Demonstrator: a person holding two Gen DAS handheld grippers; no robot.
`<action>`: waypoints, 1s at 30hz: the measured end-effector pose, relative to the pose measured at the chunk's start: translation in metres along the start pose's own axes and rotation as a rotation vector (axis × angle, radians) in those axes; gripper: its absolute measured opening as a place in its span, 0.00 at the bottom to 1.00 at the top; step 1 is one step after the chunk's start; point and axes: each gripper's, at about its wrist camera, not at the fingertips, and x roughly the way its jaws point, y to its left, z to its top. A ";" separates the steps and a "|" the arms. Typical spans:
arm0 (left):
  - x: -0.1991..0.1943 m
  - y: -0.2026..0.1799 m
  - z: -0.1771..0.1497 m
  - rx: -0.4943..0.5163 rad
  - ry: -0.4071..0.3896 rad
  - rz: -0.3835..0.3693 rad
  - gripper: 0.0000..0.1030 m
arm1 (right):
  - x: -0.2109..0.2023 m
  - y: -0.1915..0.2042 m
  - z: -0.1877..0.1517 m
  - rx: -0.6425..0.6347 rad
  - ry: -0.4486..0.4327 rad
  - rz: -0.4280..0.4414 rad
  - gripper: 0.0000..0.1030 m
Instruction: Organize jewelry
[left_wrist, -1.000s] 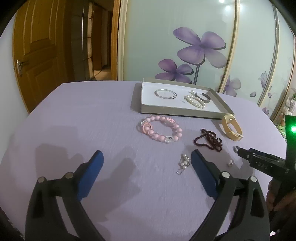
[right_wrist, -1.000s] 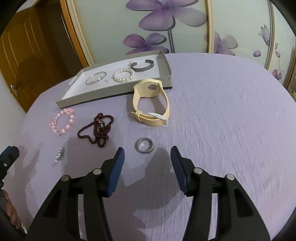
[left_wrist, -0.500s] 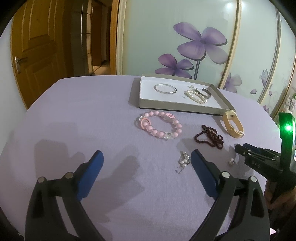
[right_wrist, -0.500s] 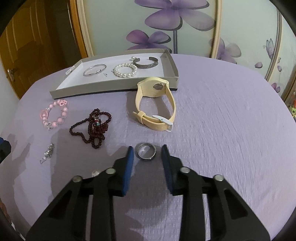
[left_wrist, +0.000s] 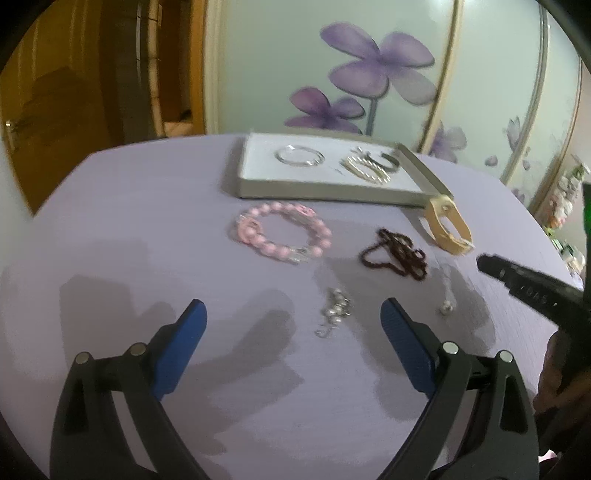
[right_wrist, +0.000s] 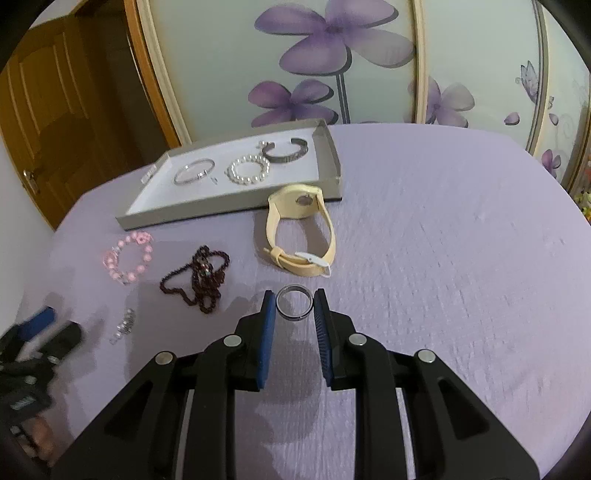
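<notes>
While the right gripper sits low in the middle of its frame, its blue pads bracket the metal ring on the purple tablecloth, one pad at each side. Whether they are already pinching it or only touching, I cannot tell. This looks like the pick-up of the ring. Next, I'd judge, comes a firm squeeze, a lift, and a carry up and left to the grey tray, where a bangle, pearl bracelet and cuff already lie. Watch that cream watch just above the ring! Over in the other view, the left gripper waits wide apart and empty, near a small silver charm.
</notes>
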 end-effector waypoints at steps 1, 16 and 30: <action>0.004 -0.002 0.001 0.001 0.014 -0.007 0.85 | -0.002 -0.001 0.001 0.003 -0.003 0.002 0.21; 0.047 -0.040 0.003 0.110 0.091 -0.008 0.10 | -0.009 -0.016 0.000 0.084 0.000 0.014 0.21; -0.011 -0.004 0.037 0.019 -0.033 -0.090 0.07 | -0.036 0.001 0.023 0.064 -0.098 0.075 0.21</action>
